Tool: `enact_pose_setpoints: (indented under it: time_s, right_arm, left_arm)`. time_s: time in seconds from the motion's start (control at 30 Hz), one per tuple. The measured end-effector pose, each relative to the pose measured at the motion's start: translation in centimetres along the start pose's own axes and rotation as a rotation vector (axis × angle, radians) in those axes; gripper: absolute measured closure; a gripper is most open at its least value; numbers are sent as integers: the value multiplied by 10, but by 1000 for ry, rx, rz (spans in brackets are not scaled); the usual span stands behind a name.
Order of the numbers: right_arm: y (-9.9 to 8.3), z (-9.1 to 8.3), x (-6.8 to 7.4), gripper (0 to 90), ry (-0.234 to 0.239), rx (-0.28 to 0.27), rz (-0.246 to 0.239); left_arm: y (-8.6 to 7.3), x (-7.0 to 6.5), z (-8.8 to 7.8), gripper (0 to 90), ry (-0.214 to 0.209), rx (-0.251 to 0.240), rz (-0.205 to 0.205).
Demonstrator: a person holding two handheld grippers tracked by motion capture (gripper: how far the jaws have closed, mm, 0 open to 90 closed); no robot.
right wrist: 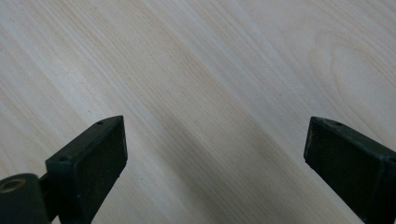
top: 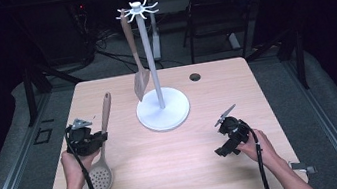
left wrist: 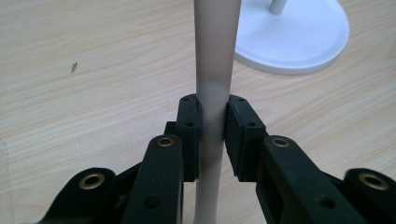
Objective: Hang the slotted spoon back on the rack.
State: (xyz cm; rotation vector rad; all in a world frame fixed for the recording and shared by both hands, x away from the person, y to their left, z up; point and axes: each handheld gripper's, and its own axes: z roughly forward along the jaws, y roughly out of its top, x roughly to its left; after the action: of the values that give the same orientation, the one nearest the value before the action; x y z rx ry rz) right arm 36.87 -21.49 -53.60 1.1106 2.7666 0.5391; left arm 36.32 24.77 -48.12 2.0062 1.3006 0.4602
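1. Gripping the slotted spoon (top: 99,161) by its handle, your left gripper (top: 93,141) is sitting near the table's (top: 178,174) left edge in the high view, with your left hand (top: 73,164) wrapped around it from below.
2. You are pinching the handle between both pads (left wrist: 190,135) in the left gripper view; the jaws are pressing on it from either side, and the pale handle is running straight up between them.
3. You are keeping the spoon's perforated bowl toward your side of the table and its wooden handle end pointing away, toward the stand (top: 162,106). Whether the bowl is touching the tabletop is hard to judge from above.
4. You are resting your right gripper (top: 225,147) on the right half of the table, well apart from the spoon, with your right hand (top: 260,146) behind it.
5. You are holding its jaws spread wide in the right gripper view, with bare wood grain lying between them.
6. You are working beside a white stand whose round base is sitting mid-table; a spatula (top: 136,64) is hanging from one of the hooks at its top, blade down, just left of the pole.
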Motion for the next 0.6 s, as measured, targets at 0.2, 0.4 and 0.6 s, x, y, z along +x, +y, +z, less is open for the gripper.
enact_pose_setpoints:
  time_s: [0.2, 0.4, 0.6]
  right_arm:
    - [0, 0, 1, 55, -1, -4, 3]
    - [0, 2, 1, 55, 2, 2, 5]
    - [1, 2, 0, 55, 2, 5, 3]
  left_arm:
    - [2, -2, -7, 765, -6, -38, 0]
    - [5, -2, -12, 765, -8, -57, -2]
    - [7, -3, -13, 765, -6, -76, -1]
